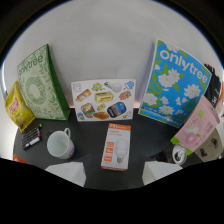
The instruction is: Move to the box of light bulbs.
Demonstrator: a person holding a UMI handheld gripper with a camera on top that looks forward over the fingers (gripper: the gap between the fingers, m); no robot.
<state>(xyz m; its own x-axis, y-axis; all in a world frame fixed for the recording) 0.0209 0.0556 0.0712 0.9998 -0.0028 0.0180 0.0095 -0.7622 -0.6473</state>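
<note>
orange-and-white cardboard light bulb box (pixel 116 147) flat on dark bench (pixel 90 131), just ahead of fingers (pixel 66 173) | probably light, crushable, fragile inside | best pinched across long edges | fingers apart, holding nothing

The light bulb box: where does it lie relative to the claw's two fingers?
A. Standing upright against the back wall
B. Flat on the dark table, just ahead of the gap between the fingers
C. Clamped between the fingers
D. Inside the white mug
B. The light bulb box lies flat on the dark table, just ahead of the open claw, right of the white mug.
</note>
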